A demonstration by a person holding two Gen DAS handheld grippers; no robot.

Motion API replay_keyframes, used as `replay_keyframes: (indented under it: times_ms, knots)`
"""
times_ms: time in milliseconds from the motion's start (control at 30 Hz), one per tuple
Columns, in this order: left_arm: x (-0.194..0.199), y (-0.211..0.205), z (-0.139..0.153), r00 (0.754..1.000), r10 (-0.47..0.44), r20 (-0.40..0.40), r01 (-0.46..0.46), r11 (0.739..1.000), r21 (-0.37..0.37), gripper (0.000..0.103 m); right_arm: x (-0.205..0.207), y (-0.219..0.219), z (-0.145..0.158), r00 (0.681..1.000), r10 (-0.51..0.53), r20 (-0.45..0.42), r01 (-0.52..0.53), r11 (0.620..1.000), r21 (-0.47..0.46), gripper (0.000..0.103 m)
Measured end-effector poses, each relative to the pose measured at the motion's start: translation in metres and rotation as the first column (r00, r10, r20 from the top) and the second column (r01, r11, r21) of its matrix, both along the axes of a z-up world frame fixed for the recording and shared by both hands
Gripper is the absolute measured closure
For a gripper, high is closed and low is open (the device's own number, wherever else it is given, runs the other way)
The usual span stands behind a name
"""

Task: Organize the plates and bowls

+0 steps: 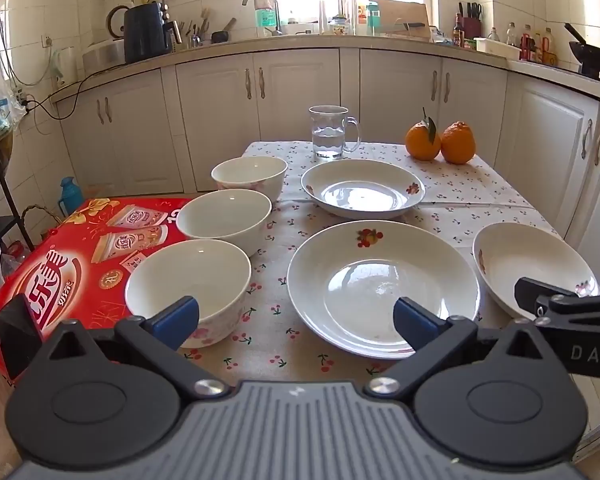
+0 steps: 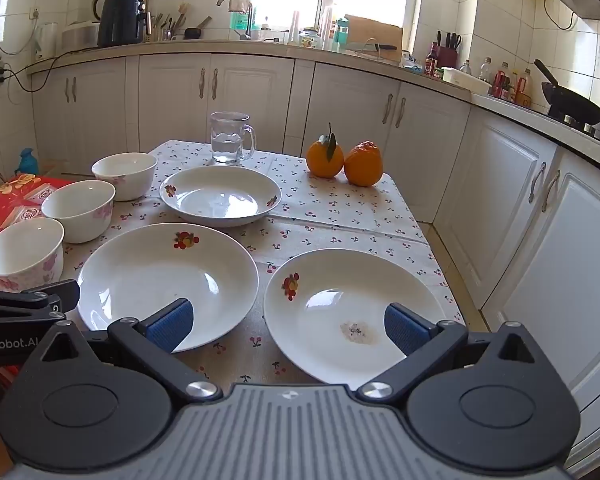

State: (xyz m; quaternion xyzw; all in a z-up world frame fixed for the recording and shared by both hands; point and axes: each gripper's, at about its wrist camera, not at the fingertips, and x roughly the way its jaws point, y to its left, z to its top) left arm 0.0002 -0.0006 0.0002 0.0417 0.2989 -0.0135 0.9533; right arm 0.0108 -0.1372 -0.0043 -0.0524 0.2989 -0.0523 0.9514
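Table under cherry-print cloth [image 2: 340,208], three plates [image 2: 220,196], three bowls [image 2: 80,208], glass mug [image 2: 230,138], two oranges [image 2: 344,160]

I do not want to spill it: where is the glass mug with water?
The glass mug stands at the table's far edge, behind the farthest plate, left of the two oranges.

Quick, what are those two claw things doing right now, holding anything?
Left gripper: open, holding nothing, above the table.
Right gripper: open, holding nothing, above the plates.
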Motion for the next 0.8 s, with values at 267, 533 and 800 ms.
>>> replay_keyframes:
  times_ms: [267, 533, 800]
  knots:
    - [0.0004, -0.0035, -0.0062, 1.000, -0.001, 0.000, 0.001, 1.000, -0.003, 0.001, -0.0005, 0.0004, 0.0002, 1.000, 0.000, -0.002, 0.000, 1.000, -0.002, 0.000]
    - [0.0022, -0.0007, -0.0052, 1.000, 0.000, -0.006, 0.000, 1.000, -0.010, 0.001, -0.0001, 0.0009, 0.0004, 1.000, 0.001, -0.002, -0.001, 1.000, -0.002, 0.000]
    - [0.0024, 0.0001, -0.0042, 1.000, 0.000, -0.008, 0.000, 1.000, -0.012, 0.001, 0.0001, 0.0009, 0.0008, 1.000, 0.001, -0.003, -0.001, 1.000, -0.003, 0.000]
